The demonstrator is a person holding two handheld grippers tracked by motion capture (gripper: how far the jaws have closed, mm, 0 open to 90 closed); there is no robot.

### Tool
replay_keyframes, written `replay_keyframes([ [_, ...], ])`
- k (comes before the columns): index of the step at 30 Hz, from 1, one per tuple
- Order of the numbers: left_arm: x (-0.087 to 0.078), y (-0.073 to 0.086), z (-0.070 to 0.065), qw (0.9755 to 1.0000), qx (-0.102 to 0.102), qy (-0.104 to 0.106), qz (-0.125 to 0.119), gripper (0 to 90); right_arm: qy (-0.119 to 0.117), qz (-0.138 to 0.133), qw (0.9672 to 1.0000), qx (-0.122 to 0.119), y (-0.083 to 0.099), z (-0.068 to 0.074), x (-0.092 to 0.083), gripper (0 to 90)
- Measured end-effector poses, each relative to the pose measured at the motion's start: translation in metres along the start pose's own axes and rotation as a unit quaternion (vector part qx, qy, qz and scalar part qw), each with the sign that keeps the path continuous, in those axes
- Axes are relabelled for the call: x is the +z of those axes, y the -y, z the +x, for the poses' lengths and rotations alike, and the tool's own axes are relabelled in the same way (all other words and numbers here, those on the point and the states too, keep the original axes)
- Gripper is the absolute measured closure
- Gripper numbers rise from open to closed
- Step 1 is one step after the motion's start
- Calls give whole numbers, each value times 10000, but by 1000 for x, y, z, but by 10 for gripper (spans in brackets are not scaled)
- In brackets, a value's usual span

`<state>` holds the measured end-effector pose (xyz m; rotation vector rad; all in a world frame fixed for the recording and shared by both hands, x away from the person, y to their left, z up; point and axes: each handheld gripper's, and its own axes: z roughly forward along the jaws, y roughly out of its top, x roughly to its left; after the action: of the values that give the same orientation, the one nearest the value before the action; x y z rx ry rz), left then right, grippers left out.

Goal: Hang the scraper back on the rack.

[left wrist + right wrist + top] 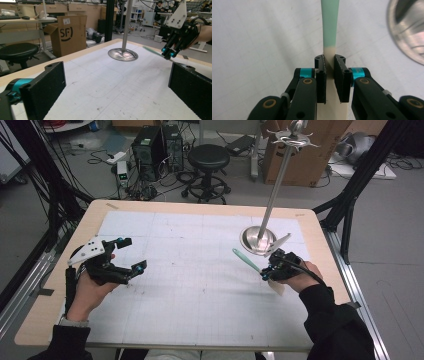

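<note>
White gridded table [200, 285], steel stand [258, 240] at far right. My right gripper [267, 271] fingers [321, 82] clamp a cream-and-green spatula [246, 260], held above the table beside the stand base. My left gripper [131, 256] hovers, fingers [45, 90] wide, empty

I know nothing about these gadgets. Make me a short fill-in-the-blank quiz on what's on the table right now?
1. The right gripper is shut on a utensil whose far end is coloured ____.
2. The left gripper has its jaws ____ and holds nothing.
3. The metal stand rests on a round ____ on the white mat.

Missing words: green; open; base
</note>
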<state>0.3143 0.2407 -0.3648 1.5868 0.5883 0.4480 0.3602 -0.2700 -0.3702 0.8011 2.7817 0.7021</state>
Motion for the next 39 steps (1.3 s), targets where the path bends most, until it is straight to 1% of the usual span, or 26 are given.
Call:
replay_keyframes([
  [1, 0, 0, 0, 10000, -2, 4, 17, 17, 0, 0, 10000, 0, 0, 0, 0, 814],
  [2, 0, 0, 0, 10000, -6, -12, 20, 17, -3, -169, 9998, 86, 4, -2, -3, 814],
  [3, 0, 0, 0, 10000, 8, -7, 24, 17, 25, -480, 9986, 225, 11, -6, -9, 814],
  [4, 0, 0, 0, 10000, 15, -8, 24, 17, 37, -632, 9975, 311, 14, -7, -12, 815],
  [8, -1, -1, -1, 10000, 29, -33, -32, 17, 14, -1265, 9912, 396, 22, -13, -25, 813],
  [9, -2, -1, -1, 10000, 43, -49, -25, 17, 14, -1265, 9912, 396, 22, -13, -25, 813],
  [10, -2, -1, 0, 10000, 41, -72, -18, 17, -9, -1643, 9856, 394, 25, -16, -32, 813],
  [11, -2, -1, 0, 10000, 37, -74, -12, 17, -14, -1801, 9828, 412, 27, -18, -35, 813],
  [12, -2, 0, 0, 10000, 32, -62, -11, 17, -15, -1940, 9800, 436, 28, -19, -39, 813],
  [13, -1, 0, 0, 10000, 22, -55, 3, 17, -15, -1940, 9800, 436, 28, -19, -39, 813],
  [14, -1, 0, 1, 10000, 25, -56, 3, 17, -17, -2249, 9734, 447, 31, -22, -45, 813],
  [15, -1, 0, 1, 10000, 22, -49, 13, 17, -17, -2249, 9734, 447, 31, -22, -45, 813],
  [16, -1, 0, 1, 10000, 20, -40, 24, 17, -56, -2561, 9652, 524, 33, -26, -50, 813],
  [18, -1, 1, 2, 10000, 9, -46, 37, 17, -72, -2828, 9570, 640, 36, -30, -55, 812],
  [19, -1, 1, 2, 10000, 9, -46, 29, 17, -100, -3044, 9496, 745, 37, -33, -59, 812],
  [21, -1, 0, 1, 10000, 27, -53, 19, 17, -119, -3372, 9371, 896, 39, -38, -64, 812],
  [22, -2, 0, 1, 10000, 39, -62, 8, 17, -98, -3459, 9335, 937, 40, -41, -65, 812],
  [23, -2, 0, 1, 10000, 49, -59, -4, 17, -123, -3582, 9284, 983, 41, -45, -68, 812],
  [24, -3, -1, 0, 10000, 42, -49, -23, 17, -123, -3582, 9284, 983, 41, -45, -68, 812],
  [25, -3, -1, 0, 10000, 51, -49, -32, 17, -108, -3623, 9265, 1008, 42, -47, -71, 812],
  [26, -4, -1, 0, 10000, 44, -55, -56, 17, -57, -3634, 9260, 1023, 42, -50, -73, 812],
  [28, -4, -2, 0, 10000, 38, -55, -53, 17, -25, -3646, 9257, 1007, 41, -55, -79, 812],
  [32, -4, -1, 0, 10000, 29, -61, -33, 17, 155, -3721, 9226, 1004, 35, -66, -96, 812],
  [34, -4, -1, 0, 10000, 29, -53, -24, 17, 185, -3726, 9222, 1015, 34, -68, -100, 812],
  [36, -4, 0, 0, 10000, 29, -59, -29, 17, 217, -3731, 9219, 1024, 28, -75, -112, 812],
  [39, -5, 0, 1, 10000, 30, -84, -35, 17, 221, -3790, 9184, 1116, 25, -82, -123, 813],
])
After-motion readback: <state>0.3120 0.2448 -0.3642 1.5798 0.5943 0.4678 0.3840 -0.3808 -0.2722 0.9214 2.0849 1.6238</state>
